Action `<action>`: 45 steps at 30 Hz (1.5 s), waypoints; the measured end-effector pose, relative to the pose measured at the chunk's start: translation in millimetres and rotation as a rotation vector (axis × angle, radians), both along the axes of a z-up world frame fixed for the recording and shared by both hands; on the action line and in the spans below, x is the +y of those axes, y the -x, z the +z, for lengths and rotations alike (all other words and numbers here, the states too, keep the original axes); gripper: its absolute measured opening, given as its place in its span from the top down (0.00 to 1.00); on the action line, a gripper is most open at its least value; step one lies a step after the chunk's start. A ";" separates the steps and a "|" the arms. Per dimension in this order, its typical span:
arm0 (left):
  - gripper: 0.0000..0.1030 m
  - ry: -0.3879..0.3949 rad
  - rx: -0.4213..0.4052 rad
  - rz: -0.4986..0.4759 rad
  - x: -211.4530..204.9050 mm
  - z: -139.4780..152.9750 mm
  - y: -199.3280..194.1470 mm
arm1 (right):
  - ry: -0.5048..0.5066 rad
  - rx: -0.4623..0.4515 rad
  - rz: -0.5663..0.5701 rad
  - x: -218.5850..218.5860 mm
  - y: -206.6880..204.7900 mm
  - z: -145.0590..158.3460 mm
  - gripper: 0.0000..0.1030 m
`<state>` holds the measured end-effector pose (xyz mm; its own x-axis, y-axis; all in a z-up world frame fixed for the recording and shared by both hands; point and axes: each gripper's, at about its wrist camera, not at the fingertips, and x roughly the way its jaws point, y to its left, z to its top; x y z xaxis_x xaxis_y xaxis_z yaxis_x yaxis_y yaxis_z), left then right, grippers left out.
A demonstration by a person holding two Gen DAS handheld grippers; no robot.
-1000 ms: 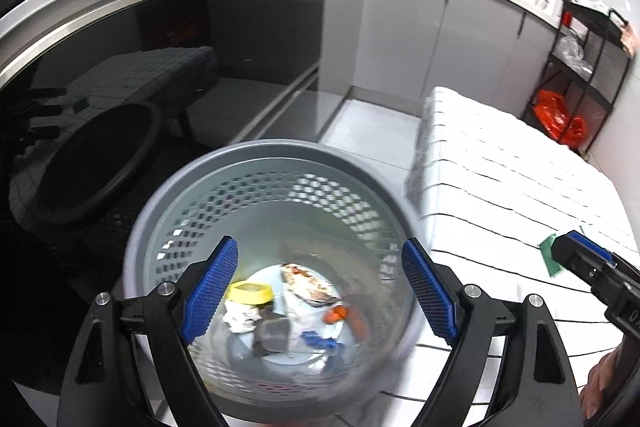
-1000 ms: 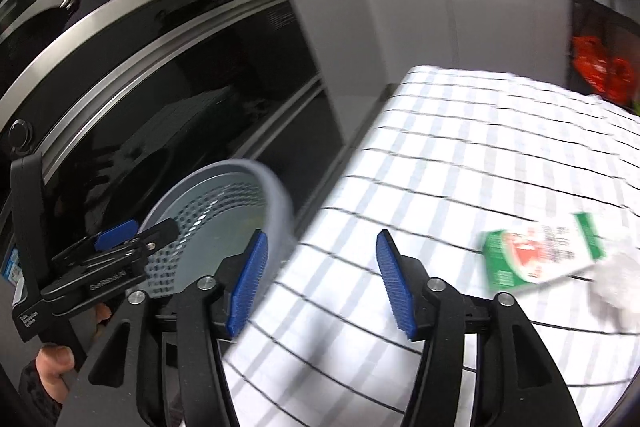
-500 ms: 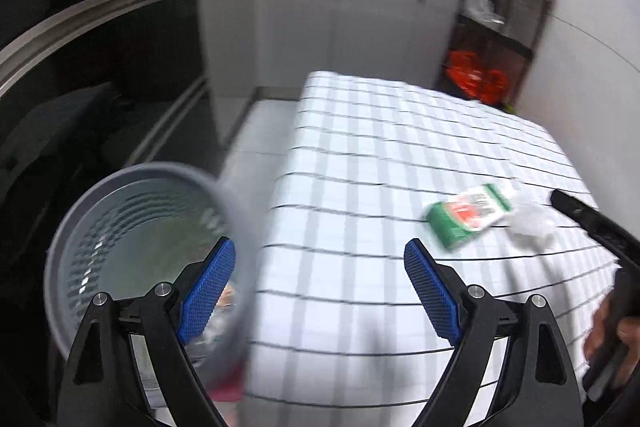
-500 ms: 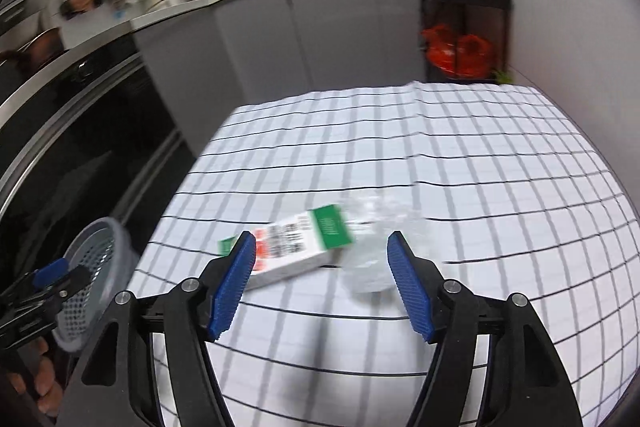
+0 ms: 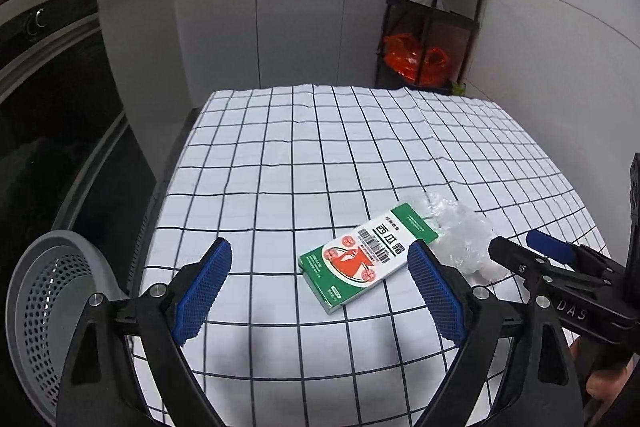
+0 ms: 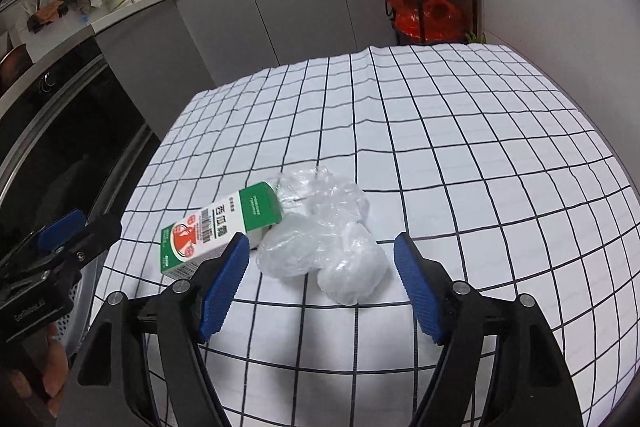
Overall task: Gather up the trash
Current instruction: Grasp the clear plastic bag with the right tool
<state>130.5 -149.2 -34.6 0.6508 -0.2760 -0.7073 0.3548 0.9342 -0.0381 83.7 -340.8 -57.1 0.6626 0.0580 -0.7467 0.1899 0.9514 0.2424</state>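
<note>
Checked table (image 5: 320,147) – green box (image 5: 368,259), crumpled plastic (image 5: 460,231) on it.

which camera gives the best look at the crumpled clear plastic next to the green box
The right wrist view. There the crumpled clear plastic lies whole and central, just ahead of the right gripper, whose jaws are opening with nothing gripped. The left wrist view shows the plastic only off to the right, partly hidden behind the right gripper and the green box.

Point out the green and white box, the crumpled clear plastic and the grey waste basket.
green and white box (image 5: 366,259): left wrist view, printed top face.
crumpled clear plastic (image 6: 324,233): right wrist view, middle of the wad.
grey waste basket (image 5: 44,315): left wrist view, perforated inner wall.
</note>
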 end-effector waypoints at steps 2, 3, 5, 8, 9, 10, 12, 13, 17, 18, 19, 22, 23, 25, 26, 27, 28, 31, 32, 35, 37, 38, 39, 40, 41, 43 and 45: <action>0.15 -0.017 0.004 -0.002 -3.0 -5.3 -2.6 | 0.002 0.014 0.007 -1.7 -2.5 -5.4 0.30; 0.15 -0.022 0.001 0.000 -2.3 -6.6 -4.3 | 0.001 0.021 0.008 -2.3 -4.1 -8.0 0.30; 0.15 -0.032 -0.009 0.006 -1.4 -7.9 -7.0 | -0.013 0.037 0.006 -4.1 -8.3 -14.1 0.27; 0.14 -0.035 -0.011 0.016 1.3 -9.7 -12.2 | -0.015 0.055 0.010 -1.4 -13.1 -20.7 0.27; 0.13 -0.034 -0.006 0.015 1.9 -11.3 -13.5 | -0.005 0.060 0.013 0.4 -15.0 -22.3 0.27; 0.13 -0.034 -0.001 0.013 2.0 -12.5 -15.7 | 0.001 0.062 0.014 2.1 -16.5 -23.4 0.27; 0.13 -0.042 0.006 0.011 2.5 -16.0 -16.2 | -0.001 0.067 0.017 3.2 -19.7 -26.5 0.27; 0.13 -0.044 0.010 0.008 2.7 -17.8 -17.1 | -0.006 0.070 0.017 3.4 -20.9 -28.1 0.27; 0.13 -0.046 0.023 -0.004 1.9 -22.0 -18.6 | -0.015 0.074 0.021 4.2 -24.2 -32.1 0.46; 0.13 -0.048 0.024 -0.007 1.3 -22.8 -18.3 | -0.021 0.082 0.025 4.7 -25.2 -33.1 0.50; 0.12 -0.051 0.025 -0.012 0.6 -23.6 -18.1 | -0.024 0.086 0.028 5.1 -25.7 -33.8 0.55; 0.12 -0.057 0.030 -0.027 -1.4 -25.6 -17.9 | -0.030 0.091 0.045 7.1 -25.2 -34.2 0.62; 0.12 -0.058 0.031 -0.031 -2.3 -26.5 -18.0 | -0.033 0.087 0.047 7.4 -24.3 -33.1 0.63; 0.12 -0.060 0.032 -0.038 -4.2 -26.7 -16.9 | -0.046 0.074 0.044 6.3 -22.5 -29.1 0.64; 0.12 -0.060 0.032 -0.042 -5.0 -27.0 -16.5 | -0.054 0.064 0.037 4.1 -20.4 -26.0 0.64; 0.12 -0.060 0.031 -0.045 -5.5 -26.9 -15.9 | -0.058 0.056 0.030 1.5 -18.5 -23.1 0.65; 0.12 -0.059 0.031 -0.049 -7.3 -26.9 -14.4 | -0.061 0.046 0.020 -1.8 -16.4 -20.0 0.65; 0.11 -0.057 0.033 -0.065 -10.4 -26.8 -12.7 | -0.089 0.017 -0.015 -15.2 -7.7 -10.8 0.65; 0.11 -0.057 0.032 -0.070 -11.8 -26.7 -11.8 | -0.099 0.009 -0.026 -18.8 -4.5 -8.0 0.65; 0.10 -0.057 0.036 -0.091 -15.6 -27.8 -11.6 | -0.130 -0.012 -0.049 -29.3 1.7 -2.5 0.65; 0.10 -0.055 0.047 -0.112 -18.6 -29.6 -12.4 | -0.152 -0.021 -0.055 -34.1 4.5 -0.3 0.65; 0.09 -0.059 0.048 -0.121 -20.1 -30.5 -12.6 | -0.164 -0.025 -0.057 -36.4 5.3 0.6 0.65; 0.09 -0.065 0.048 -0.131 -21.8 -31.3 -13.0 | -0.171 -0.027 -0.057 -37.5 5.9 1.2 0.65; 0.09 -0.071 0.048 -0.140 -23.4 -32.5 -14.3 | -0.175 -0.029 -0.056 -39.1 7.4 1.6 0.65; 0.09 -0.073 0.051 -0.148 -24.3 -33.9 -16.0 | -0.178 -0.031 -0.056 -39.5 7.8 2.2 0.65; 0.09 -0.066 0.067 -0.161 -25.3 -38.0 -20.1 | -0.188 -0.036 -0.053 -39.5 8.2 3.5 0.65; 0.09 -0.066 0.081 -0.171 -25.9 -42.2 -24.0 | -0.195 -0.044 -0.050 -40.2 9.6 5.3 0.65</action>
<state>154.5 -175.1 -76.9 0.5387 -0.3287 -0.7757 0.5064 0.8622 -0.0136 74.1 -380.9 -51.8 0.7000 0.1649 -0.6948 0.2204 0.8756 0.4299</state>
